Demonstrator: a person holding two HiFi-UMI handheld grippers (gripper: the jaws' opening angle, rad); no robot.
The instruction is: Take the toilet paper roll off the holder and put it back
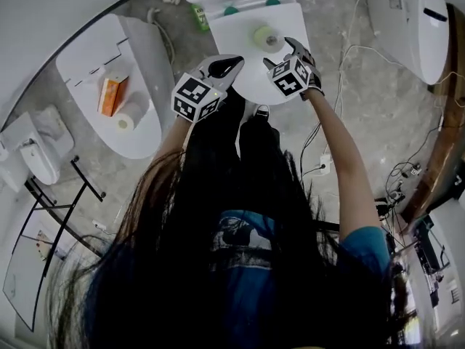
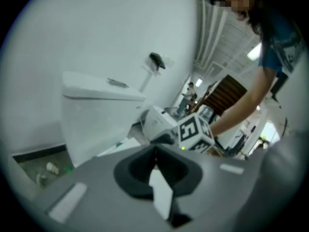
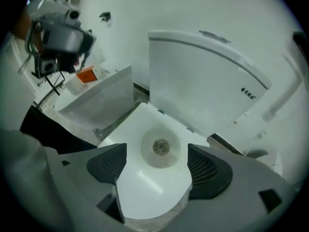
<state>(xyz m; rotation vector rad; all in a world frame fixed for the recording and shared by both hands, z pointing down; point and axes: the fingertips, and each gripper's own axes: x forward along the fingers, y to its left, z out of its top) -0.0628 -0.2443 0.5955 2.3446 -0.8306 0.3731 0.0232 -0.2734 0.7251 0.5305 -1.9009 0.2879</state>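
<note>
R gripper [image 1: 285,55] nose-down over roll [image 1: 268,38]

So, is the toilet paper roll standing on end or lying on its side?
On end: the toilet paper roll rests on the closed toilet lid with its core hole facing up.

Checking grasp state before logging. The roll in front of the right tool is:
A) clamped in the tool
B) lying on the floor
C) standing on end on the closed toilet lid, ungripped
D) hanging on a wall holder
C: the roll stands core-up on the closed toilet lid, and the right gripper view shows the right tool with its jaws apart, neither pad pressing on it.
</note>
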